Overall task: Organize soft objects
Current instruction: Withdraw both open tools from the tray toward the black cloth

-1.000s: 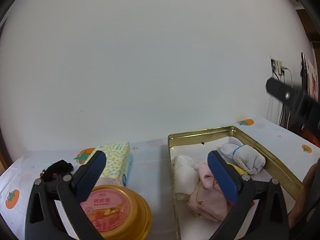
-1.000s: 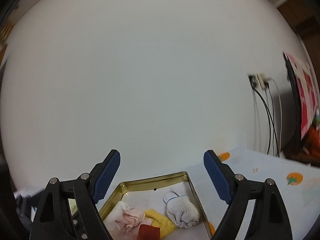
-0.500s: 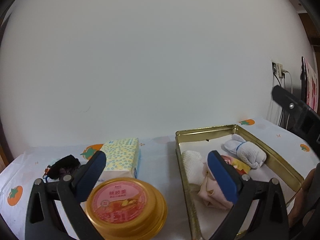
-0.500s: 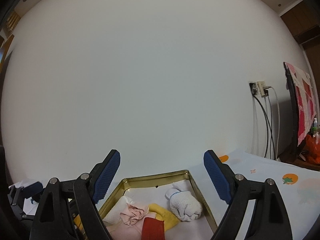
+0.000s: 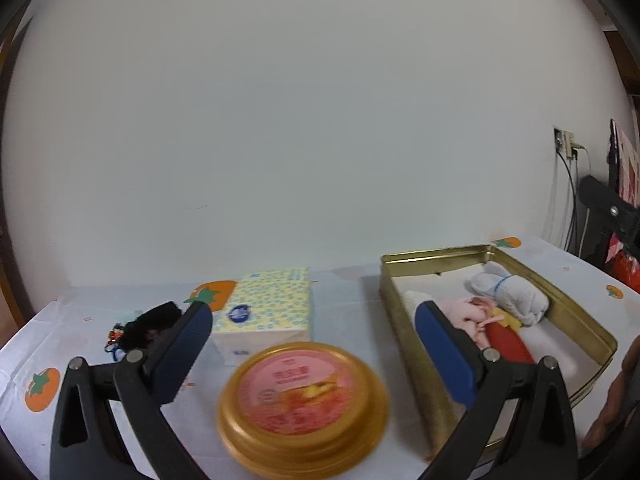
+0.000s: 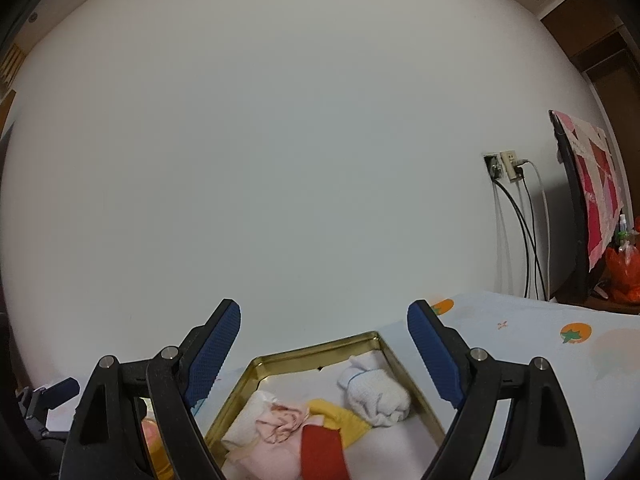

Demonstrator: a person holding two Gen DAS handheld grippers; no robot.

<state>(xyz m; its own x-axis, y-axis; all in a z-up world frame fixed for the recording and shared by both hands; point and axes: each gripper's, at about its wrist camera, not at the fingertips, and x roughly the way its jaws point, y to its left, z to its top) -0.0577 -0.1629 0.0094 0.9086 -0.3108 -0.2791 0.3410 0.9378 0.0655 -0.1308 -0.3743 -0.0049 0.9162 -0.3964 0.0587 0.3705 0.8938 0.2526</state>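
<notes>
We see the gold tin [image 5: 576,312] lying open at four o'clock on the worktop, holding the soft things. Inside, a rolled white sock [image 5: 508,298] with a blue band lies at one o'clock; a crumpled pink cloth [image 6: 280,420], a yellow piece [image 6: 336,416] and a red piece [image 6: 320,452] crowd together at seven o'clock.

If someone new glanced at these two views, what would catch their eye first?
Probably the gold tin on the right, holding a white rolled cloth and pink, yellow and red pieces. Left of it sit a round pink-lidded gold container and, behind that, a dotted tissue pack.
</notes>
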